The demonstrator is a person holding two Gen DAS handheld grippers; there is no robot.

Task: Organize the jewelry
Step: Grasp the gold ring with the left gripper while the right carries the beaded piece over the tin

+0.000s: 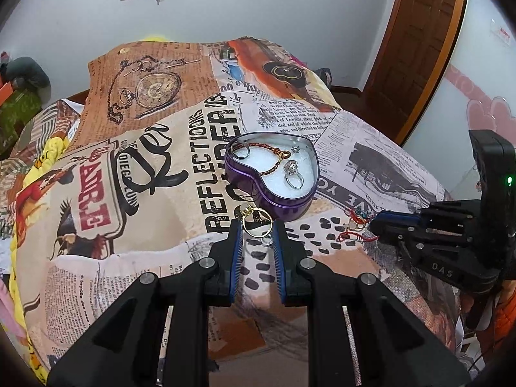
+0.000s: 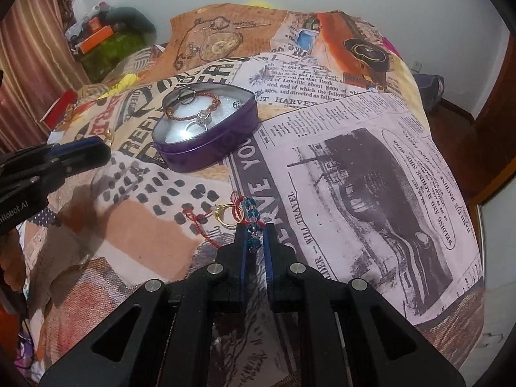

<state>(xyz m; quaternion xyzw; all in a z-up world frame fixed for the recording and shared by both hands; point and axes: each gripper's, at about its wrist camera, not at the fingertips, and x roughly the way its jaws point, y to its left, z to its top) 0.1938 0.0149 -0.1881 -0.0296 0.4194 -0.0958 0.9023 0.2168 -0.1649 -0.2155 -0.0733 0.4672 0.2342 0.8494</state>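
Black linkage arms of the left gripper are filling the near edge of the left wrist view, and its blue-padded jaws are pinching a gold ring by its sides, holding it upright just in front of the purple heart-shaped tin. That tin is sitting open on the patchwork newsprint cover, which is draping over a rounded, mounded surface and showing bold lettering, a pocket-watch print and a vintage car print beyond the tin. Inside the tin, on white padding, a silver stone ring, a braided cord bracelet and a plain dark ring are lying together.

To the right of the tin, the right gripper is pointing down at the cover, its jaws nearly together and closing on a blue beaded bracelet with a red cord. The pads are sitting against the beads, which are resting on the cloth. Another gold ring is lying on the cover just left of those beads, nearer than the tin.

Beyond the tin, a plain white wall is rising behind the cover. A brown wooden door is standing far right of the tin, and striped curtains are hanging far left of it, with a cluttered heap of boxes beside them.
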